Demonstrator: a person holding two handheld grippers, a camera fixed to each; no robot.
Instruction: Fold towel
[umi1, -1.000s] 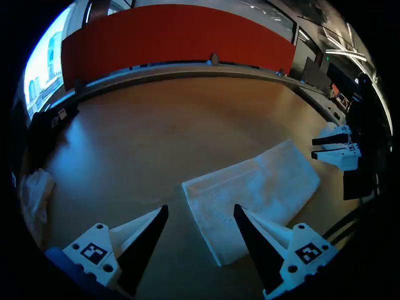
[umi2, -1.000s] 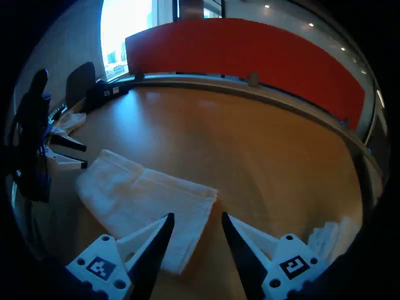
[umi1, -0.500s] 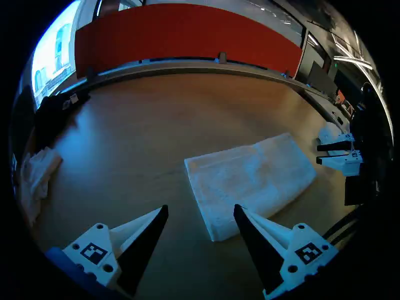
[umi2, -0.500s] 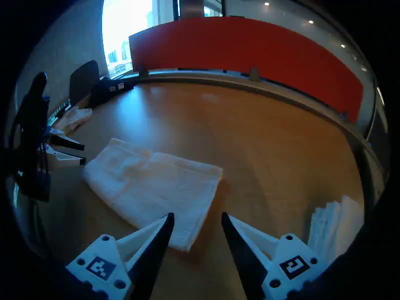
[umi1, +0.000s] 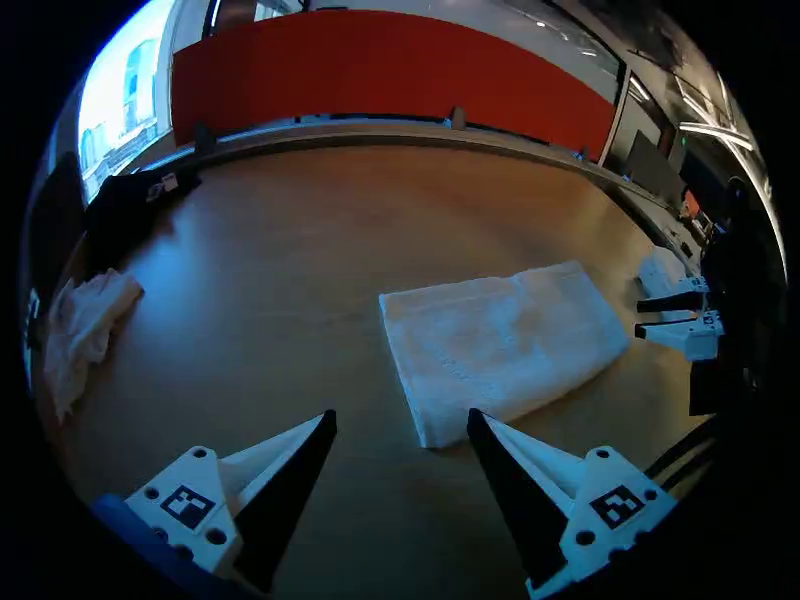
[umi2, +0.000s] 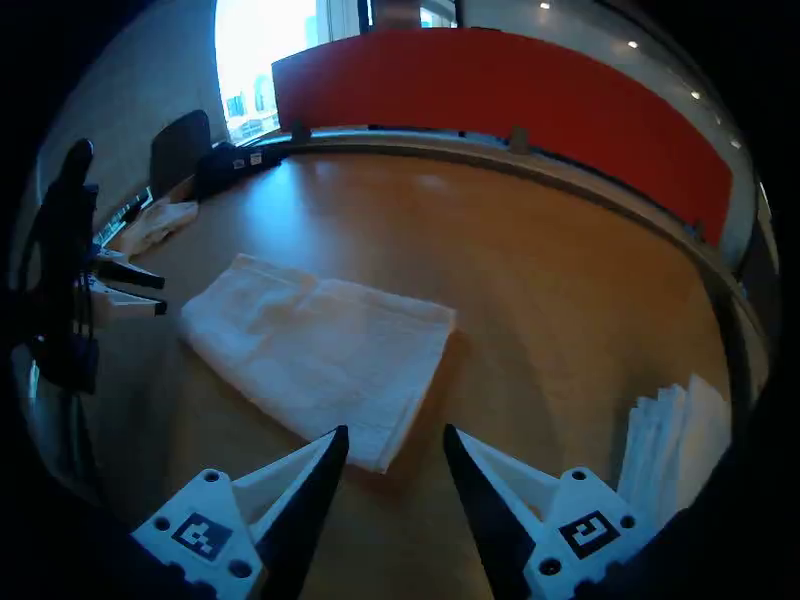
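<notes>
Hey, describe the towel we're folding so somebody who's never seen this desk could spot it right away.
Find the long wooden table in front of the red partition. Near its middle lies the towel, white and folded into one flat rectangle. The crumpled cloth at one edge is bunched up, and the stack of towels at the other is many layers thick.

Two low cameras, side by side, both facing the far red partition (umi1: 390, 75).
Your left gripper (umi1: 400, 413) view looks from close above the table (umi1: 300, 250), with the towel (umi1: 495, 340) ahead to its right; your right gripper (umi2: 396, 428) view sits just as low, the towel ahead to its left. Both share towel, table and partition, and each catches the other gripper at its edge.
</notes>
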